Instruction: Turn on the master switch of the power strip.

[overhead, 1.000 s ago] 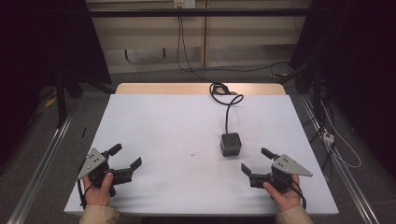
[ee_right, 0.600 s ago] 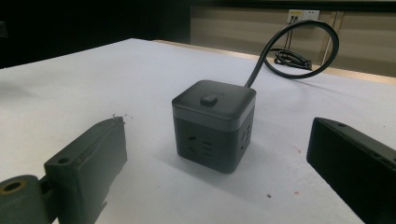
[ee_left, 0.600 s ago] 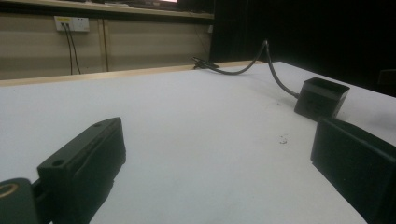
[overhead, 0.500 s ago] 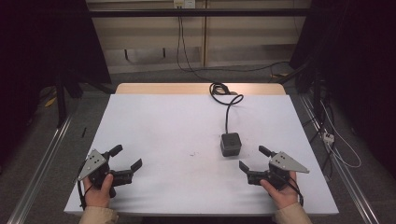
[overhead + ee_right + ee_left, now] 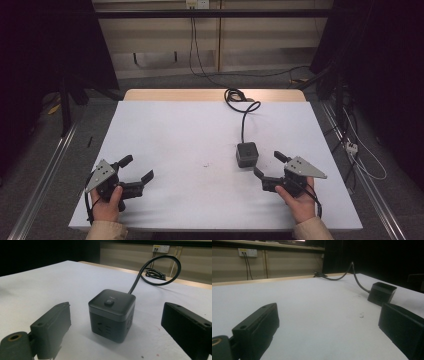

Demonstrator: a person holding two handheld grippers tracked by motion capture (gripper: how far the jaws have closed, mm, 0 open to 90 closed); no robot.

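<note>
Since a second ago, right gripper (image 5: 267,165) creeping toward power cube (image 5: 247,154): I am lining it up, jaws wide, cube just ahead, untouched. Left gripper (image 5: 136,169) idling wide at near-left of table (image 5: 165,130). Grasp not yet made.

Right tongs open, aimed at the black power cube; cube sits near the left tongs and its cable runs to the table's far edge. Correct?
One error: the power cube sits near the right tongs, not the left tongs, as the high view shows. The rest holds: the right tongs are open and aimed at the cube, and its cable runs to the table's far edge.
</note>
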